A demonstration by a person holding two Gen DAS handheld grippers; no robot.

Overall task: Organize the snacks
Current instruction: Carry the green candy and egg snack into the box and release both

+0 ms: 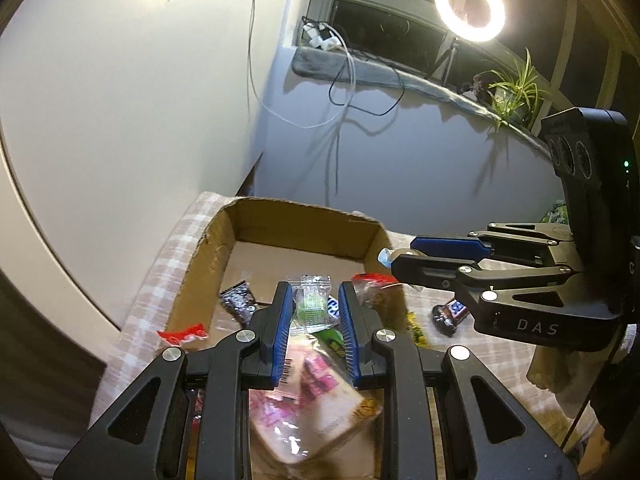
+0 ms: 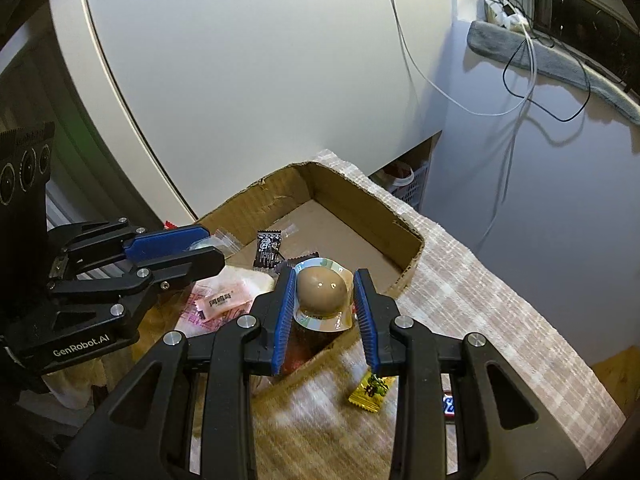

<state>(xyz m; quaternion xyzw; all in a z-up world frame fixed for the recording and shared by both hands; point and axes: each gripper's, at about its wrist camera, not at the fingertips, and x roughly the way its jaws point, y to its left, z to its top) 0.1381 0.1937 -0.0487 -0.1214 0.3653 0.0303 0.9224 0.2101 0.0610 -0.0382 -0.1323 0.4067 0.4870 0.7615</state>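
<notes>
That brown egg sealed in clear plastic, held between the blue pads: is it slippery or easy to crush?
The packaged egg looks glossy and rounded, so it could slip if the right gripper loosens. Its thin plastic rim appears to bend against the pads, so the wrap is probably floppy. Set on the checked cloth, the dome might rock, though the flat rim should stop it rolling.

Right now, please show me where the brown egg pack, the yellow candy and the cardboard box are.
brown egg pack (image 2: 321,289): right wrist view, on the domed egg.
yellow candy (image 2: 370,393): right wrist view, middle of its wrapper.
cardboard box (image 2: 356,196): right wrist view, on its far inner wall.
</notes>
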